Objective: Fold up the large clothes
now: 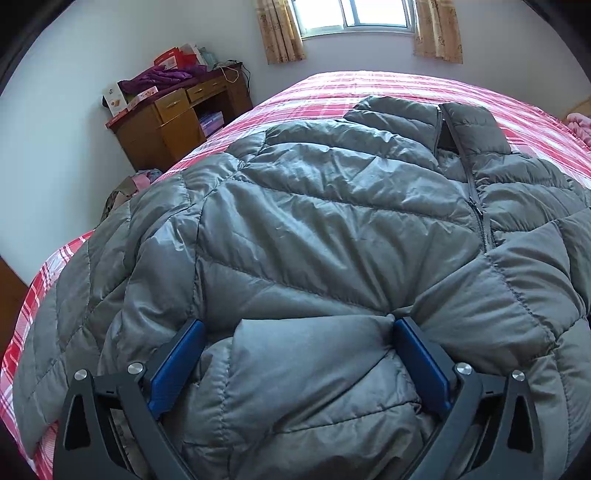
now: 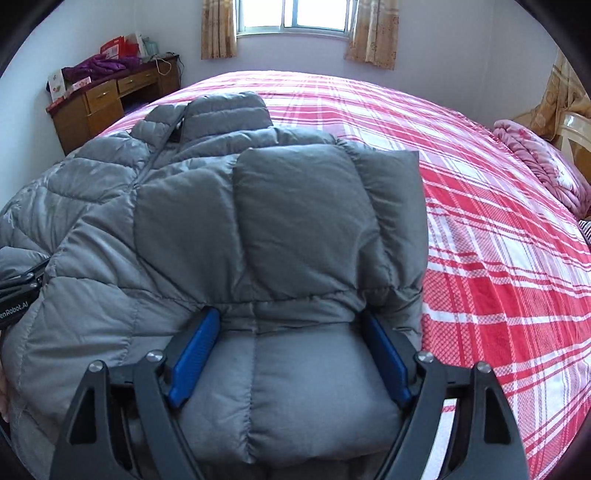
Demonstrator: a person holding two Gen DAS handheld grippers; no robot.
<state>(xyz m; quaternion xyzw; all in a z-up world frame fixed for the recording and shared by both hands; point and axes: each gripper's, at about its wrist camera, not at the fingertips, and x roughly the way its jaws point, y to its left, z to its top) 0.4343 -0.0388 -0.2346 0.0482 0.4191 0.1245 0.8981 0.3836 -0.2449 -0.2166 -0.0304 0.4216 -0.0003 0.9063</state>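
A grey quilted puffer jacket (image 1: 314, 221) lies front up on the bed, collar toward the window, zipper closed; it also shows in the right wrist view (image 2: 192, 206). My left gripper (image 1: 299, 328) has its blue pads wide apart with a puffy fold of the jacket's hem bulging between them. My right gripper (image 2: 290, 317) likewise straddles the hem, pads wide apart, fabric filling the gap. A sleeve (image 2: 325, 206) lies folded over the jacket's right side. The left gripper's body (image 2: 14, 295) shows at the right view's left edge.
The bed (image 2: 498, 221) has a red and white plaid cover. A wooden desk (image 1: 173, 118) with clutter stands at the back left by the wall. A pink blanket (image 2: 535, 162) lies at the bed's right edge. A curtained window (image 1: 354, 18) is behind.
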